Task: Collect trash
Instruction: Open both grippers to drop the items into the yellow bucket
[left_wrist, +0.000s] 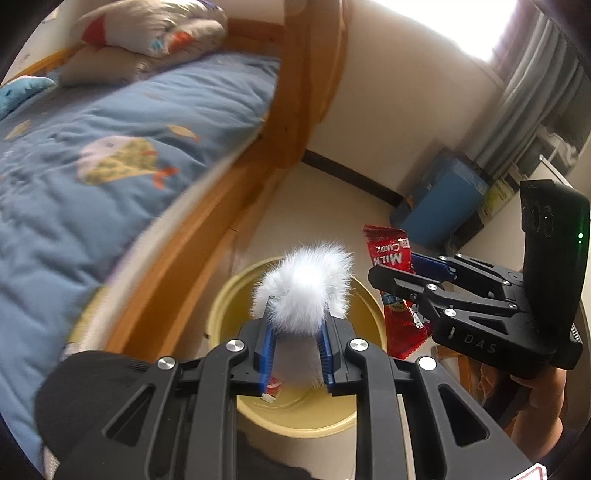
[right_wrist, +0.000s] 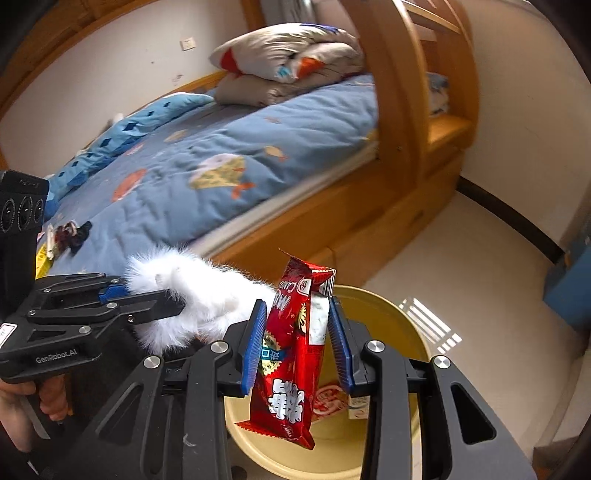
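Observation:
My left gripper (left_wrist: 299, 314) is shut on a white fluffy ball (left_wrist: 303, 291), held over the open yellow bin (left_wrist: 229, 295). From the right wrist view, that gripper (right_wrist: 155, 291) and the fluff (right_wrist: 214, 306) show at the left. My right gripper (right_wrist: 297, 306) is shut on a red milk-candy wrapper (right_wrist: 288, 369), which hangs upright between the blue pads above the bin (right_wrist: 391, 314). In the left wrist view the right gripper (left_wrist: 391, 273) and the wrapper (left_wrist: 404, 332) hover at the bin's right rim. Some wrappers (right_wrist: 328, 402) lie on the bin's bottom.
A wooden bunk bed (right_wrist: 399, 110) with a blue quilt (right_wrist: 221, 147) stands just beyond the bin. Small dark and yellow scraps (right_wrist: 68, 236) lie on the quilt's near corner. A blue box (left_wrist: 443, 199) stands against the wall under a curtain. The floor is pale tile.

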